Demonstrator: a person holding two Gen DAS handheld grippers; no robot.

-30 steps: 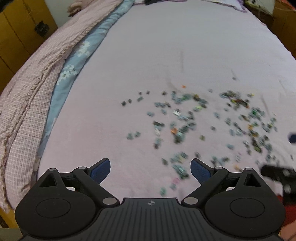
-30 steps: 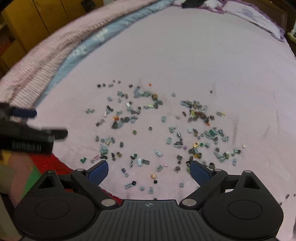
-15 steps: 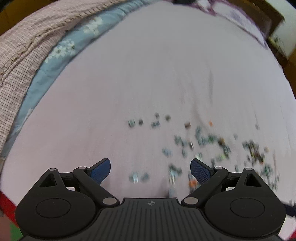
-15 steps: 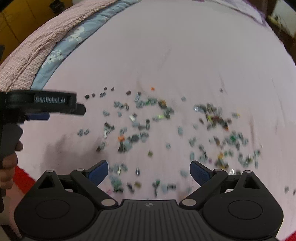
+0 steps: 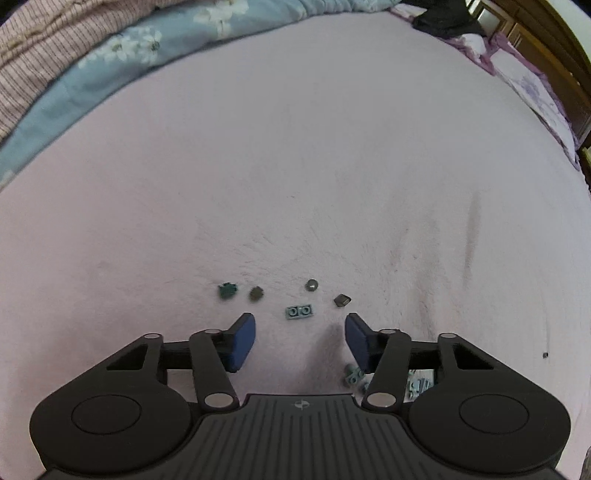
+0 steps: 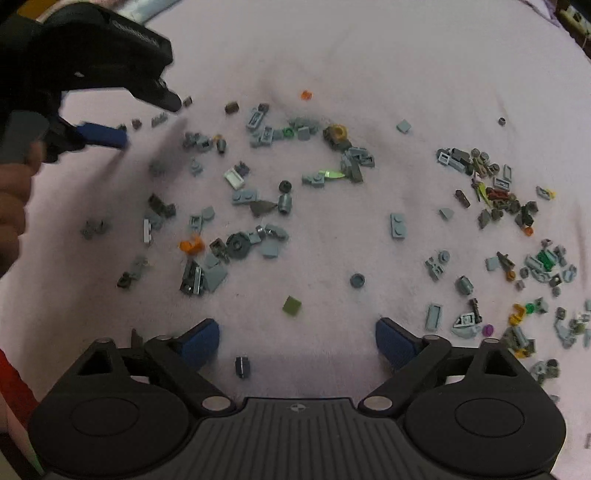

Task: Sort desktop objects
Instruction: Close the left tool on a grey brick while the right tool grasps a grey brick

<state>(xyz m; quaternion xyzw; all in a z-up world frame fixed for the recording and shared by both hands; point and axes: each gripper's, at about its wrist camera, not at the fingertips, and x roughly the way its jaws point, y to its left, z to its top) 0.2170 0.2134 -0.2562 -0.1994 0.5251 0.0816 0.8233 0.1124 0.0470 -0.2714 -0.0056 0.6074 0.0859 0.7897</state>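
Note:
Many small toy bricks, mostly grey, lie scattered on a pink bed sheet (image 6: 332,55). In the left wrist view my left gripper (image 5: 300,341) is open and low over the sheet, just short of a pale grey two-stud plate (image 5: 300,311). A green piece (image 5: 226,290), a brown piece (image 5: 256,293), a round grey stud (image 5: 312,284) and a dark slope piece (image 5: 342,300) lie just beyond. My right gripper (image 6: 297,338) is open and empty above the sheet, with an olive tile (image 6: 292,306) just ahead. The left gripper also shows in the right wrist view (image 6: 110,74).
A blue flowered quilt (image 5: 129,55) and a pink checked blanket (image 5: 37,55) lie along the far left of the bed. Pillows (image 5: 532,85) and dark cloth (image 5: 443,22) are at the far right. Denser brick clusters (image 6: 498,184) lie to the right.
My left gripper has swung left and dropped close to the sheet at the left edge of the scatter. My right gripper has moved lower and closer over the bricks.

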